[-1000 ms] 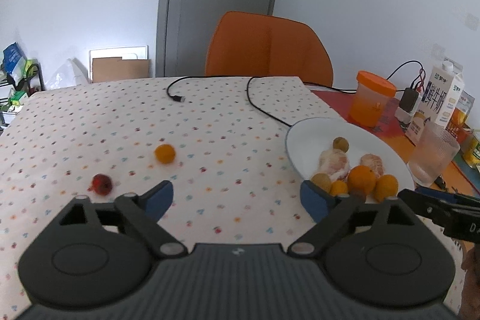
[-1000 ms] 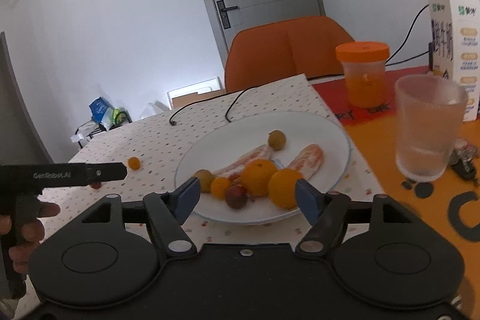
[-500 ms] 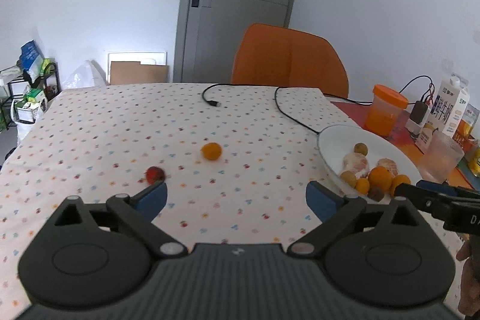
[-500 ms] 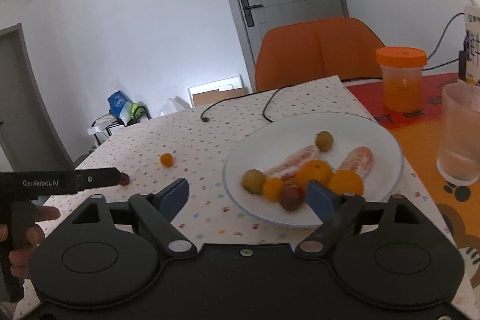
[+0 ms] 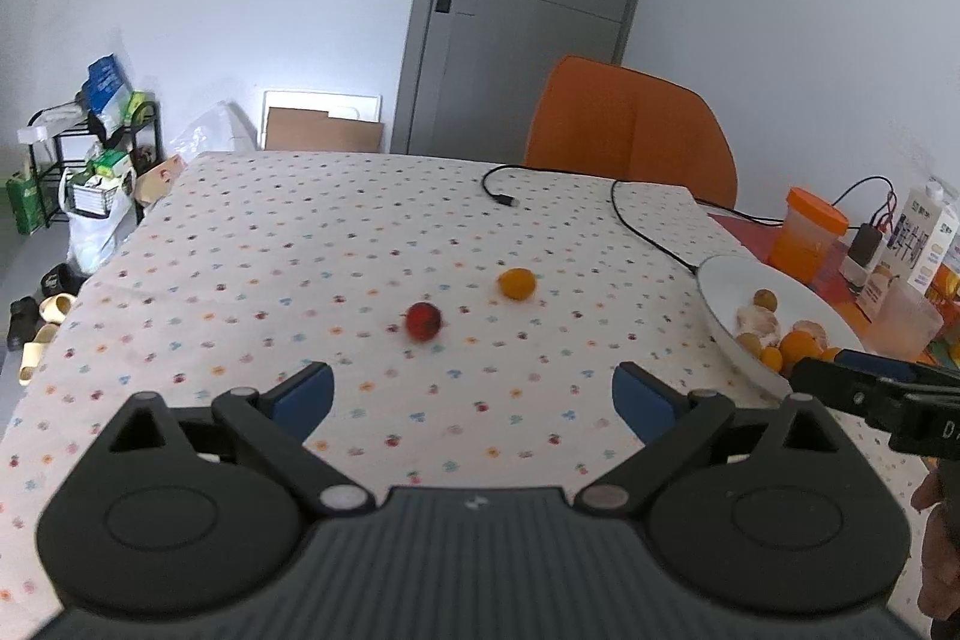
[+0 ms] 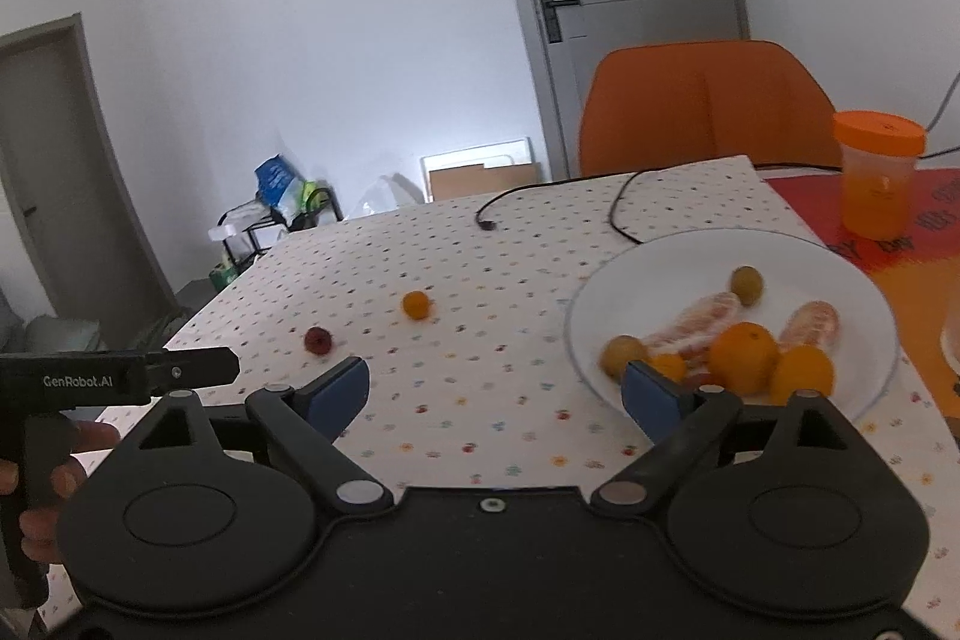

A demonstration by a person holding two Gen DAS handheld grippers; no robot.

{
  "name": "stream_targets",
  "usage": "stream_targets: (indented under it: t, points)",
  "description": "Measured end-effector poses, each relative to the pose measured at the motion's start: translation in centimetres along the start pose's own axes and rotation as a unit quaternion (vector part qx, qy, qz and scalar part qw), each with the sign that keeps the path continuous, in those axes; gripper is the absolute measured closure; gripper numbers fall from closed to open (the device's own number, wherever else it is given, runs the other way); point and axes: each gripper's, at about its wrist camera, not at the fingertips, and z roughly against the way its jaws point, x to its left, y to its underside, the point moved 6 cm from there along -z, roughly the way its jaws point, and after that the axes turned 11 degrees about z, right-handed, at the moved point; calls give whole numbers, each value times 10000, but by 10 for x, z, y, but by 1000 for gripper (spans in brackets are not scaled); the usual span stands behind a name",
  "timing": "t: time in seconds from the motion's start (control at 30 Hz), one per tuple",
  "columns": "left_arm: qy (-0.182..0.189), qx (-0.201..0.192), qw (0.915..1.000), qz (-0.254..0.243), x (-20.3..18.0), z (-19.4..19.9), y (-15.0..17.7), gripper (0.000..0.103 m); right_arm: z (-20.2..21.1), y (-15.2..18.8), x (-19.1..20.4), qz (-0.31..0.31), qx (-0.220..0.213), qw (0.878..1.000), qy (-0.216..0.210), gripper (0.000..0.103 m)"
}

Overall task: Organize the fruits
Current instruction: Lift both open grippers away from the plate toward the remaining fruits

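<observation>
A small red fruit [image 5: 423, 320] and a small orange fruit [image 5: 516, 283] lie loose on the dotted tablecloth. My left gripper [image 5: 474, 397] is open and empty, with the red fruit a little ahead of it. A white plate [image 6: 654, 259] holds several oranges, peeled segments and small green-brown fruits. My right gripper [image 6: 495, 391] has its jaws opening with nothing between them; its right finger stands in front of the plate's near left rim. The red fruit [image 6: 317, 339] and orange fruit [image 6: 416, 305] lie ahead to its left.
A black cable [image 5: 636, 220] runs across the far tablecloth. An orange-lidded jar [image 6: 877, 172], a drinking glass [image 5: 906, 319] and a milk carton [image 5: 924, 235] stand right of the plate. An orange chair [image 5: 630, 124] stands behind the table. A hand [image 6: 42, 490] holds the left gripper's handle.
Both grippers drew back from the plate and shifted left, so the loose fruits now sit ahead of the left one. The right jaws widened, leaving a dark fruit on the plate.
</observation>
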Motion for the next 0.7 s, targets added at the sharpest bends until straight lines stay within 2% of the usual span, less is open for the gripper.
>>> stream_targets:
  t: [0.3, 0.6, 0.7]
  points:
    - [-155, 24, 9998, 104, 22, 1, 0, 5, -17, -1, 21, 103, 159, 9998, -114, 12]
    - [-262, -87, 9995, 163, 29, -4, -1, 6, -27, -5, 31, 206, 189, 9993, -246, 12]
    - [-314, 4, 9994, 175, 31, -13, -2, 7, -33, -6, 32, 235, 197, 9991, -277, 12]
